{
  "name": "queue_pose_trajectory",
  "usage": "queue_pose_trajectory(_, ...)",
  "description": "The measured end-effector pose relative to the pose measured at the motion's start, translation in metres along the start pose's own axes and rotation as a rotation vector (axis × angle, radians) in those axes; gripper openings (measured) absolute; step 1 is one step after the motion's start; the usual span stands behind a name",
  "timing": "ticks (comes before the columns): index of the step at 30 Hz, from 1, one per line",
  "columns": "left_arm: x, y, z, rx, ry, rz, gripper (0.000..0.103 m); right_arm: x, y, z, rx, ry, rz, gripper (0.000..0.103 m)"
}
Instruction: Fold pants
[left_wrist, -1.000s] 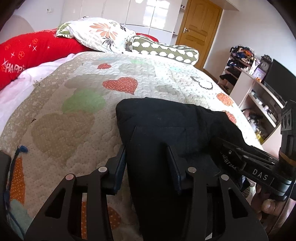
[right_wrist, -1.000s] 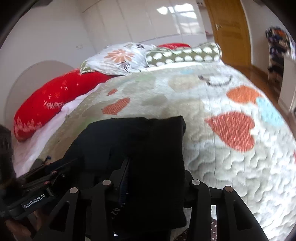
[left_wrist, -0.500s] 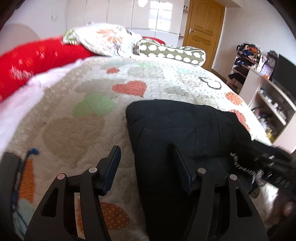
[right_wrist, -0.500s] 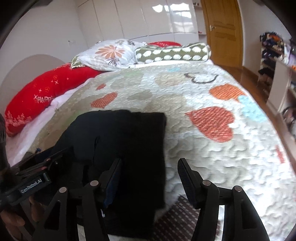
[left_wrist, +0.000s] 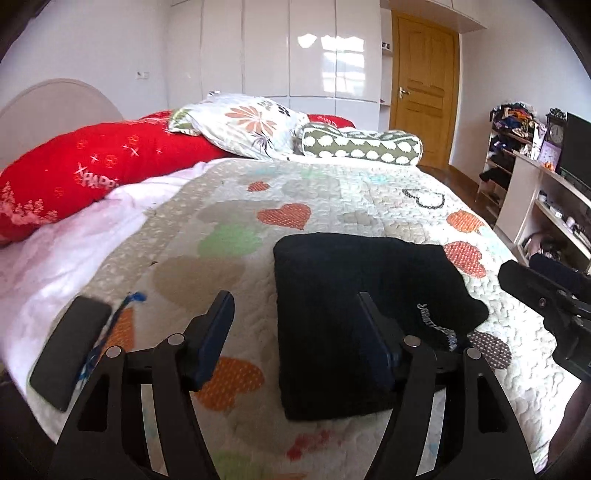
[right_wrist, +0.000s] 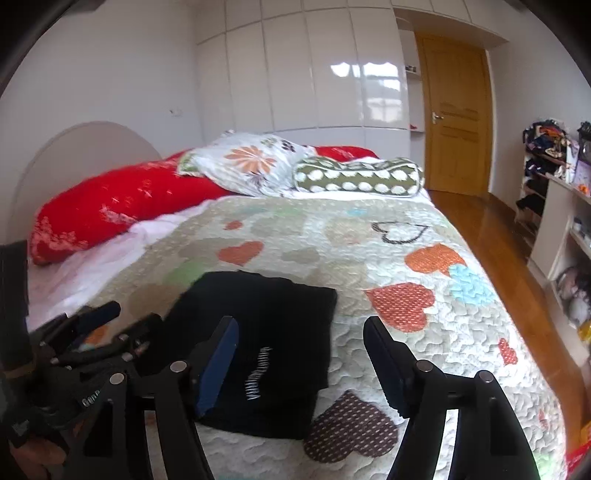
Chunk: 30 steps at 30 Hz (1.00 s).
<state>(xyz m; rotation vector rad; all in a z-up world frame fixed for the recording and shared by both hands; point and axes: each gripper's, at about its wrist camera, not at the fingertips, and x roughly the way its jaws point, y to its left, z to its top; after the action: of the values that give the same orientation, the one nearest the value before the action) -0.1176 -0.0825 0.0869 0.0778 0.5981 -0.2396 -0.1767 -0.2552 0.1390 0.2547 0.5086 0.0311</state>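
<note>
The black pants (left_wrist: 354, 310) lie folded into a compact rectangle on the heart-patterned quilt (left_wrist: 332, 192), a waistband with white lettering showing at the near right corner. My left gripper (left_wrist: 295, 325) is open and empty, raised above the bundle's left edge. My right gripper (right_wrist: 299, 350) is open and empty, above the right edge of the pants (right_wrist: 266, 332). Each gripper shows at the edge of the other's view.
A dark phone (left_wrist: 70, 350) lies at the quilt's near left edge. A red bolster (left_wrist: 92, 170), a floral pillow (left_wrist: 243, 122) and a green patterned bolster (left_wrist: 362, 144) sit at the headboard. Shelves (left_wrist: 546, 206) stand right of the bed, a wooden door (right_wrist: 458, 114) beyond.
Both grippers opened, let go of the pants, and pulled back and up. The folded pants stay on the quilt.
</note>
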Motion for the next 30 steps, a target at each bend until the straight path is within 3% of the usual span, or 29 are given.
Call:
queue_pose_trajectory(13,-0.037,-0.003,-0.007,-0.016,-0.019,0.02,0.067,-0.027,0.013,-0.007,-0.024,-0.024,0.006,0.068)
queue_pose_trajectory(30,-0.044,-0.008,-0.008,-0.003,-0.023,0.024,0.067,-0.033,0.003,-0.01,-0.004,-0.013,0.005,0.068)
